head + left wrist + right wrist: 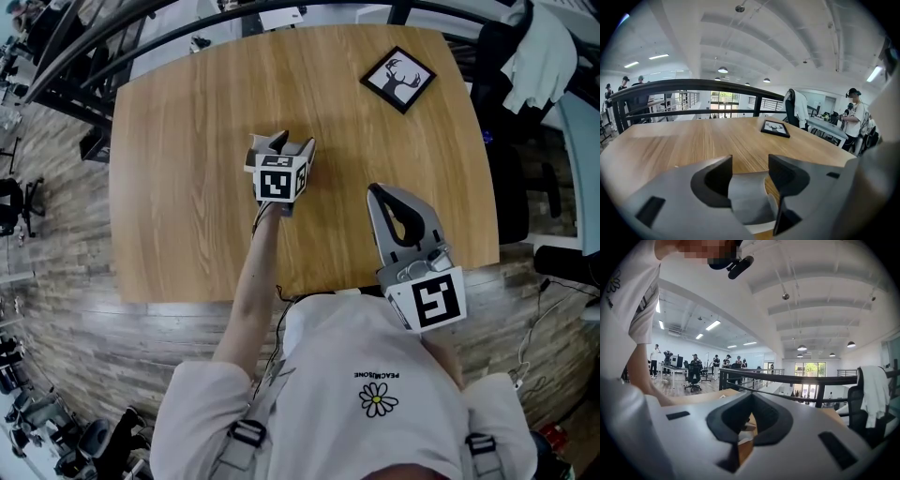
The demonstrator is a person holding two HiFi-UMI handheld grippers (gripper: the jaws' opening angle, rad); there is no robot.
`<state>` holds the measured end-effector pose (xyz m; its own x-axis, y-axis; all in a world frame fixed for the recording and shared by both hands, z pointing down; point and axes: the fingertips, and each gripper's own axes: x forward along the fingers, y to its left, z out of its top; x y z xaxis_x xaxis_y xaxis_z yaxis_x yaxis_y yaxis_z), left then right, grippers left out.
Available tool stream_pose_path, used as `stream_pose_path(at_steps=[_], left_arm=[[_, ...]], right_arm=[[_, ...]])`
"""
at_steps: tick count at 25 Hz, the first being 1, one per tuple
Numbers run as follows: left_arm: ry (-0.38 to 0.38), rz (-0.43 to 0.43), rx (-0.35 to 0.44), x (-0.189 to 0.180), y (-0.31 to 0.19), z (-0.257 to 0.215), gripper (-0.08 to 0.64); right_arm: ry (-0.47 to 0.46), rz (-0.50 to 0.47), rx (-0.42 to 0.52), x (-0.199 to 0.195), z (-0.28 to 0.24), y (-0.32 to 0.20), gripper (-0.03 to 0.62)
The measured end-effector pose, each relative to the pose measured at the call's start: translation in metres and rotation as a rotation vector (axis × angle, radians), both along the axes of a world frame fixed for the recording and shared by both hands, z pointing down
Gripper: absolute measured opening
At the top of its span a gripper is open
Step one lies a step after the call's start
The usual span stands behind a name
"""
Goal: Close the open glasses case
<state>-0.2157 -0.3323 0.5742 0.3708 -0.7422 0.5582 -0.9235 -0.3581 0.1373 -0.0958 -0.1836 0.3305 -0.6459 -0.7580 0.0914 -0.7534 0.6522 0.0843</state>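
Observation:
The glasses case [746, 197] is a grey curved shell sitting between the jaws in the left gripper view, with a pale edge beneath it. My left gripper [750, 165] has its jaws part-way apart, pressed against the case's two sides. In the head view this left gripper [284, 143] is over the middle of the wooden table [178, 141], and it hides most of the case. My right gripper [374, 191] hangs near the table's front right, apart from the case, its jaws closed tip to tip on nothing. Those tips also meet in the right gripper view, at the right gripper [751, 397].
A black-framed deer picture [398, 79] lies at the table's far right corner, also seen as the picture [775, 128]. A dark railing [693, 86] runs behind the far edge. A chair with pale clothes [539, 47] stands beside the table's right side. People stand farther off.

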Motion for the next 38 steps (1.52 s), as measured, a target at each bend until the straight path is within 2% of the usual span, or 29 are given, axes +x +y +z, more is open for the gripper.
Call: stream_pose_path(at_steps=[18,30,38], left_arm=[[-0.029,-0.021,-0.002,-0.008,0.034,0.000,0.242],[-0.057,-0.045,-0.033,-0.012,0.061,0.016,0.243],[-0.034,-0.068,-0.065,-0.016,0.073,0.026,0.242]], right_arm=[[-0.016,-0.024,-0.009,-0.003,-0.001,0.000,0.006],[-0.019,-0.047,-0.017,-0.005,0.002,0.006,0.006],[-0.018,-0.055,-0.027,-0.006,0.003,0.010,0.006]])
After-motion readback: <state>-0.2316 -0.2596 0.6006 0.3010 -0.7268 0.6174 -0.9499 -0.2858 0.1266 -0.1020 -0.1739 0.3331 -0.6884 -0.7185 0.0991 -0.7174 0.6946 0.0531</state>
